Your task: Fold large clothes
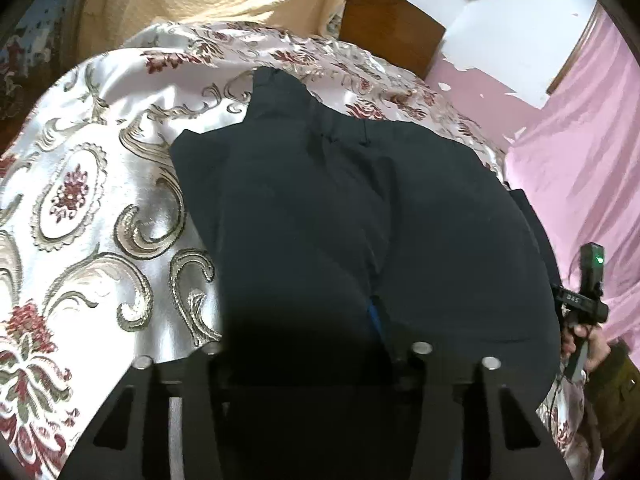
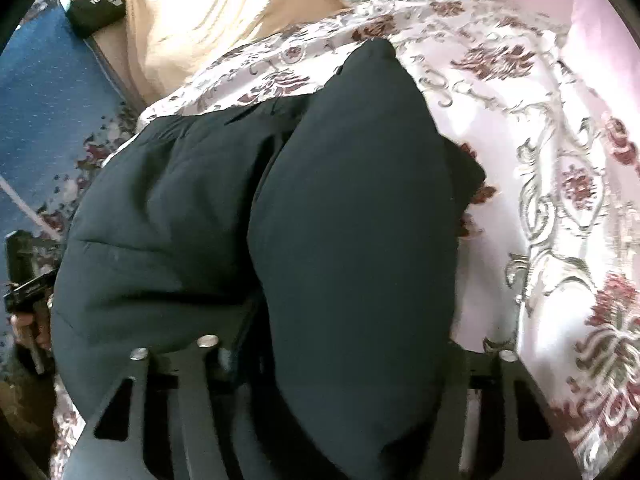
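Lying across the floral bedspread (image 1: 88, 184), the dark garment (image 1: 340, 216) is running lengthwise away from both grippers; left gripper (image 1: 316, 354) and right gripper (image 2: 360, 350) jaws are each pinching its near edge, equally close.

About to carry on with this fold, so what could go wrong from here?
1. The dark garment bulges over both grippers and hides their tips, so either grip may be shallow and slip.
2. It hangs in a deep crease; laid down so, the fold may set crooked.
3. The glossy bedspread may let it slide.
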Tool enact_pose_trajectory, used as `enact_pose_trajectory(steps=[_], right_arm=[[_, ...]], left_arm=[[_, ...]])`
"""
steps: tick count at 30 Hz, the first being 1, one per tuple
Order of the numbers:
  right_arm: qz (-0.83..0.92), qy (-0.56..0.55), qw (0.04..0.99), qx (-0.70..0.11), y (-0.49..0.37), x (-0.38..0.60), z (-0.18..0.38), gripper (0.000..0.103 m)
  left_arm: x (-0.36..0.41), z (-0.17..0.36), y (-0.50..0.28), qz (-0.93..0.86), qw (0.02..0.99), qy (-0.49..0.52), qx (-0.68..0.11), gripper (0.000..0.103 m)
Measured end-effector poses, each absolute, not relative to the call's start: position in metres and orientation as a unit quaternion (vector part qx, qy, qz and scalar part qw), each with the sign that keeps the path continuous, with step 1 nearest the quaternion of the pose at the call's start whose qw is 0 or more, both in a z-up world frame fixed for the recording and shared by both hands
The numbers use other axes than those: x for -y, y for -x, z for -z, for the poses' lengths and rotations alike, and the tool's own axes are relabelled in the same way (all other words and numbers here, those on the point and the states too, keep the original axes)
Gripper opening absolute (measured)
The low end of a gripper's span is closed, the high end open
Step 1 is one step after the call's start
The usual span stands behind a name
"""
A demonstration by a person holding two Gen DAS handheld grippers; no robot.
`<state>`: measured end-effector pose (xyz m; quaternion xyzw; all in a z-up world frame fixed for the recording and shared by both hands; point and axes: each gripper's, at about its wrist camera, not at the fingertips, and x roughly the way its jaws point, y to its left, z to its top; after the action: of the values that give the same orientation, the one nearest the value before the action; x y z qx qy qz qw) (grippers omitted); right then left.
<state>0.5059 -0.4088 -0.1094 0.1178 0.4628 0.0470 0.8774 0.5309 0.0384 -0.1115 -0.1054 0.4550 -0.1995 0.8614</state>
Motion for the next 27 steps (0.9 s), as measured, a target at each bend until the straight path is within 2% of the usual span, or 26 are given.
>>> enact_pose_trajectory(steps=[5,8,21,27], right_arm=[[-0.019,-0.117,0.885,-0.450,-0.494,0.407,0.087,0.027],[-0.028,-0.137,0.895,-0.424,-0.482,0.415,0.068,0.021],[-0.063,-0.125,0.909,-0.392,-0.407,0.406,-0.004,0.017],[-0.067,-0.119,0.911,-0.390,-0.369,0.403,-0.021,0.017]], left_arm=[[-0.028,0.090,-0.526,0.167,0.872,0.077,-0.453,0.022],[-0.025,0.072,-0.513,0.148,0.883,0.070,-0.440,0.017],[-0.012,-0.014,-0.448,0.140,0.900,0.018,-0.412,0.015],[-0.017,-0.029,-0.408,0.139,0.900,0.021,-0.413,0.015]])
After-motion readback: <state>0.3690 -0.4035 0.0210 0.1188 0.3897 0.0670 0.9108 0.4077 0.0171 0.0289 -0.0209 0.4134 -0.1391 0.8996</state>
